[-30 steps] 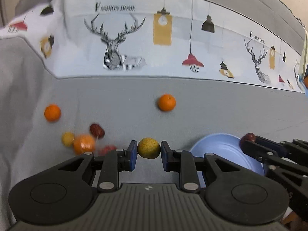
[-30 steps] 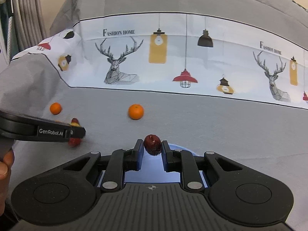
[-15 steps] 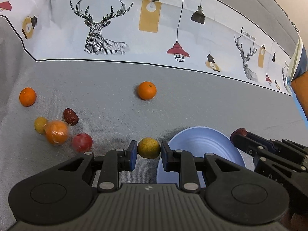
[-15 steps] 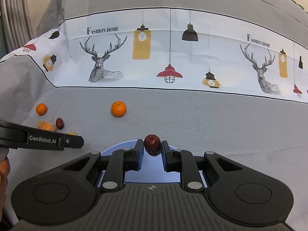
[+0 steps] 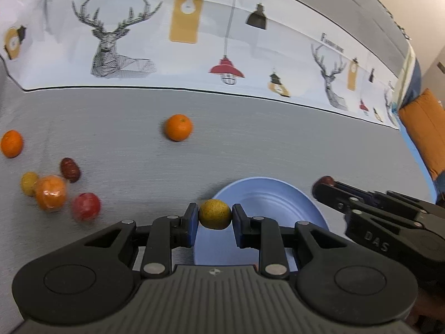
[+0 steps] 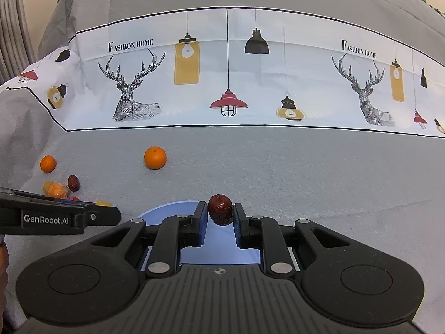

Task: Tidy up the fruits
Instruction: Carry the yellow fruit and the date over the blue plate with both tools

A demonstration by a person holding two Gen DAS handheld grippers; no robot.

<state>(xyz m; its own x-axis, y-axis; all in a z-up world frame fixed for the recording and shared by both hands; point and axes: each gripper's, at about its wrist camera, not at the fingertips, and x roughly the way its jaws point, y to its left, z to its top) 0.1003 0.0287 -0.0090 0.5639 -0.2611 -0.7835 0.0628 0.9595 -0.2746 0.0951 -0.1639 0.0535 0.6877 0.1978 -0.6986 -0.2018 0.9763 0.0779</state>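
Gripping one small fruit apiece, the two hand-held grippers hang over a blue plate (image 5: 294,194) near the front edge of a tabletop draped in a grey cloth (image 6: 278,167) with a printed band of deer and lamps across its far side. The left gripper (image 5: 214,214) has its jaws closed on a speckled yellow-green fruit (image 5: 214,213), pinched across its middle just above the plate's left rim; the right gripper (image 6: 220,210) has its jaws drawn narrow around a wrinkled dark red date (image 6: 220,209), above the plate's far rim. Both pieces look light and firm enough to take a squeeze, though round and liable to roll, so a grip across the widest part and a low release inside the plate's raised lip seems wise; the date's creased skin likely gives better purchase than the smoother fruit. The plate appears bare. Awaiting collection toward the left edge are a loose cluster of a second date (image 5: 70,169), a small yellow fruit (image 5: 28,183), a wrapped orange (image 5: 51,196) and a red fruit (image 5: 86,206), with a tangerine (image 5: 11,143) beyond them and an orange (image 5: 178,127) alone mid-cloth. Nothing blocks the plate except each gripper crowding the other, with the two close over the same dish.
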